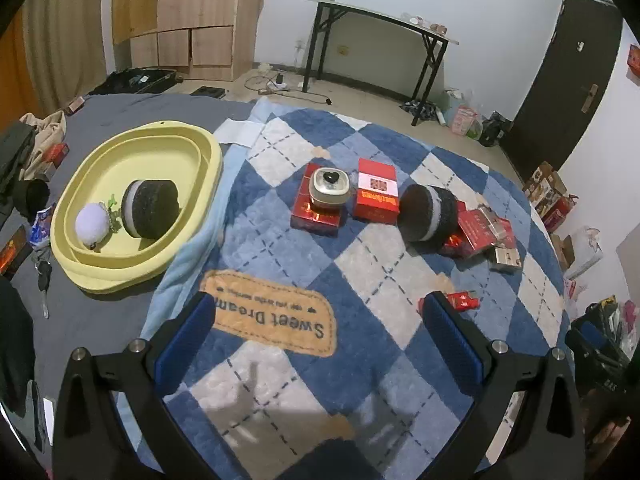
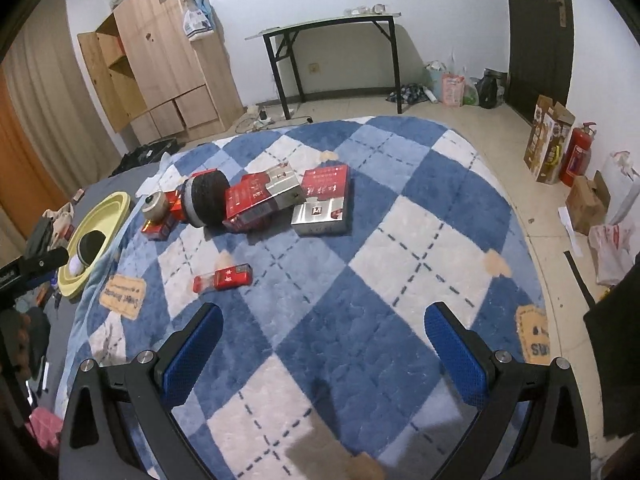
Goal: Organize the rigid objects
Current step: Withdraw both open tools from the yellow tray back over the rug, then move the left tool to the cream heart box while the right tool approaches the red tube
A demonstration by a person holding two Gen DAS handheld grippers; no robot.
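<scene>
A yellow basin (image 1: 208, 160) sits at the left on the bed, holding a black-and-white round plush (image 1: 150, 208) and a white pompom (image 1: 93, 225). On the blue checked blanket (image 1: 280, 248) lie a small cream pot (image 1: 329, 187) on a red box (image 1: 316, 216), another red box (image 1: 377, 190), a second black round plush (image 1: 428, 212), red and silver boxes (image 1: 486, 228) and a small red pack (image 1: 464, 300). The same cluster shows in the right wrist view: plush (image 2: 208, 200), boxes (image 2: 324, 200), small pack (image 2: 224, 278). My left gripper (image 1: 320, 336) and right gripper (image 2: 324, 344) are open and empty above the blanket.
Keys (image 1: 43, 276) and clutter (image 1: 36, 148) lie left of the basin. A black folding table (image 1: 380, 48), a wooden wardrobe (image 2: 160, 64), a dark door (image 1: 568, 80), a fire extinguisher (image 2: 578, 154) and cardboard boxes (image 2: 548, 144) stand around the room.
</scene>
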